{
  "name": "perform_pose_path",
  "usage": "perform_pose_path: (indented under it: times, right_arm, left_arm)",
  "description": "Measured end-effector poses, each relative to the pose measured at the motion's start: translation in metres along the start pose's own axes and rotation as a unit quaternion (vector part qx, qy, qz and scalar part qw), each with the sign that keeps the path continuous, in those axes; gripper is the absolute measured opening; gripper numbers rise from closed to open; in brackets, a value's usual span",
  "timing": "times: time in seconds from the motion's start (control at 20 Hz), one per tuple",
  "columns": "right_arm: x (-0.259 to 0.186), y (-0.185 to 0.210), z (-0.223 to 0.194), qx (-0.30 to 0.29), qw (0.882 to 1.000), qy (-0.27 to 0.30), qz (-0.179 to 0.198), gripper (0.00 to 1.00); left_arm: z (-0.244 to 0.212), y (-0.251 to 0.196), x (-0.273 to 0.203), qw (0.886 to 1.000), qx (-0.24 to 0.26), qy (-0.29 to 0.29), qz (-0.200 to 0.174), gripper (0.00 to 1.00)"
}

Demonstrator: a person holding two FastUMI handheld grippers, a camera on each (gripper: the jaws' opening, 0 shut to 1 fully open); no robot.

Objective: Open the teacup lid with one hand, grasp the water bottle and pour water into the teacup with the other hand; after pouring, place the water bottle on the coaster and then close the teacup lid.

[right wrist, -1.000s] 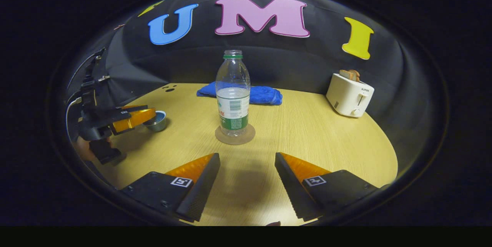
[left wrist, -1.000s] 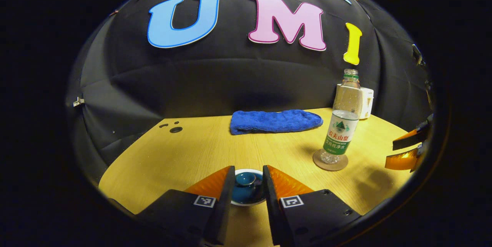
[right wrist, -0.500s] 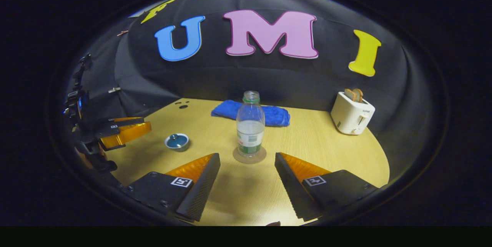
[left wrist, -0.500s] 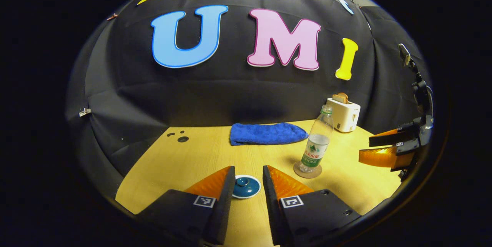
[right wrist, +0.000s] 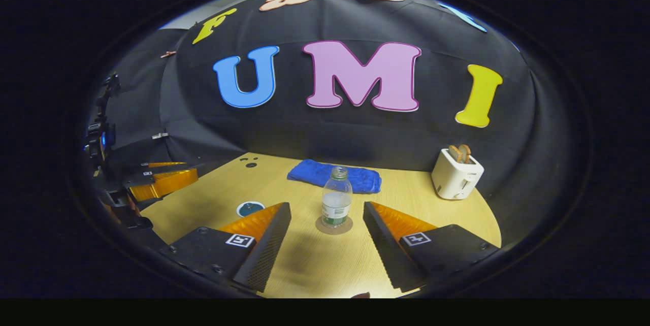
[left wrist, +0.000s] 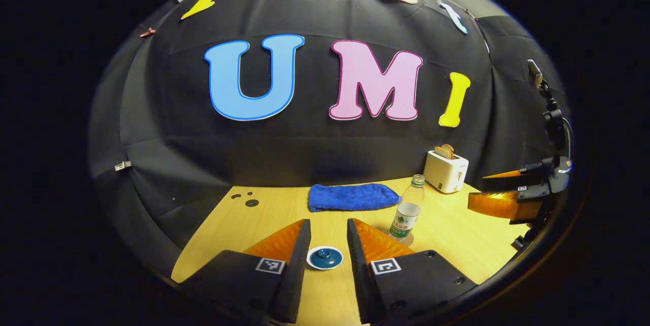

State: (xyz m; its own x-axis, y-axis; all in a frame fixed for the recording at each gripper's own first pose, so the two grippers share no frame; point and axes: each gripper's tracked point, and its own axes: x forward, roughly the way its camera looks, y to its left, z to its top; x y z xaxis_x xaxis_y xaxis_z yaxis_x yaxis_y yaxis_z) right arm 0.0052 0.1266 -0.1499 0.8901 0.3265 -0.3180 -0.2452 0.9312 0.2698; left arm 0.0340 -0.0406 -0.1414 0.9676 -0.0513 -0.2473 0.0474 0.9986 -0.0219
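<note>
Right gripper view: one water bottle (right wrist: 336,203), one coaster (right wrist: 334,225), one toaster (right wrist: 456,177).

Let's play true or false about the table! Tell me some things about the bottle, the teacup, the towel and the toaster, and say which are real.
1. The water bottle stands on the coaster. True.
2. The teacup has its lid on. True.
3. The towel is red. False: it is blue.
4. The toaster is empty. False: bread sticks out of it.
5. The right gripper holds the bottle. False: it is open, holding nothing.
</note>
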Motion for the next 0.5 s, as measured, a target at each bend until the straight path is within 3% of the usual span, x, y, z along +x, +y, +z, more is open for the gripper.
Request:
perform_pose_path:
  times: [0.35,0.4,0.5]
  right_arm:
    - [-0.010,-0.008,0.023,0.000,0.999,-0.021,-0.027,0.89]
    - [-0.010,-0.010,0.024,0.000,0.999,-0.024,-0.031,0.85]
    - [-0.011,-0.010,0.027,0.006,0.999,-0.025,-0.035,0.89]
  left_arm:
    - [0.012,-0.013,-0.002,0.999,0.021,-0.010,-0.032,0.47]
    - [0.015,-0.014,-0.001,0.999,0.020,-0.012,-0.034,0.51]
    - [0.016,-0.012,0.001,0.999,0.018,-0.015,-0.034,0.47]
